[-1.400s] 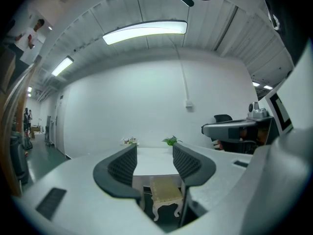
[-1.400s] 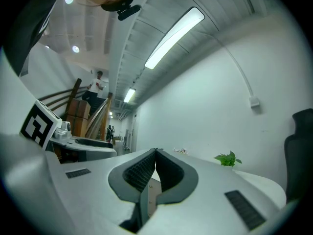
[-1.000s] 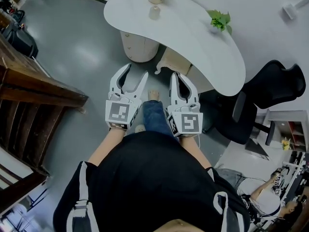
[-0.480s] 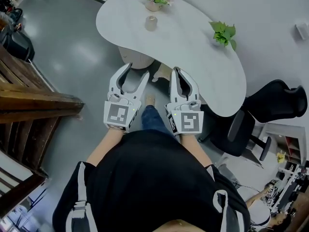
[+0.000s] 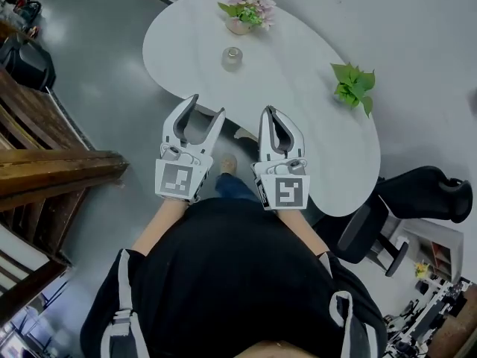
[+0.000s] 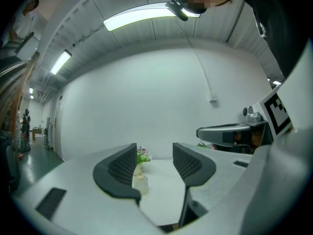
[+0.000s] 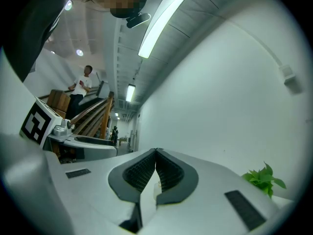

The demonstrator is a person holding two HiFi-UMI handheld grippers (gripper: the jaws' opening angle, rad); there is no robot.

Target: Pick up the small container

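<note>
The small container (image 5: 232,58), a clear jar, stands on the white curved table (image 5: 298,66) in front of a flower pot (image 5: 244,13). Seen from the head, my left gripper (image 5: 208,106) is open and empty at the table's near edge, with the jar well beyond it. Alongside it, my right gripper (image 5: 267,111) is shut on nothing. In the left gripper view the jar (image 6: 141,184) shows low between the open jaws of the left gripper (image 6: 154,148), far off, below the flowers (image 6: 143,155). The right gripper (image 7: 156,151) has its tips touching.
A green plant (image 5: 353,84) sits on the table's right part and shows in the right gripper view as the same plant (image 7: 264,177). A black office chair (image 5: 417,200) stands right of the table. Wooden stairs (image 5: 52,162) run along the left. A person in white (image 7: 82,84) stands there.
Both grippers have moved forward to the table's near edge, so the table and jar sit closer in the head view. The jaws look the same as before.
</note>
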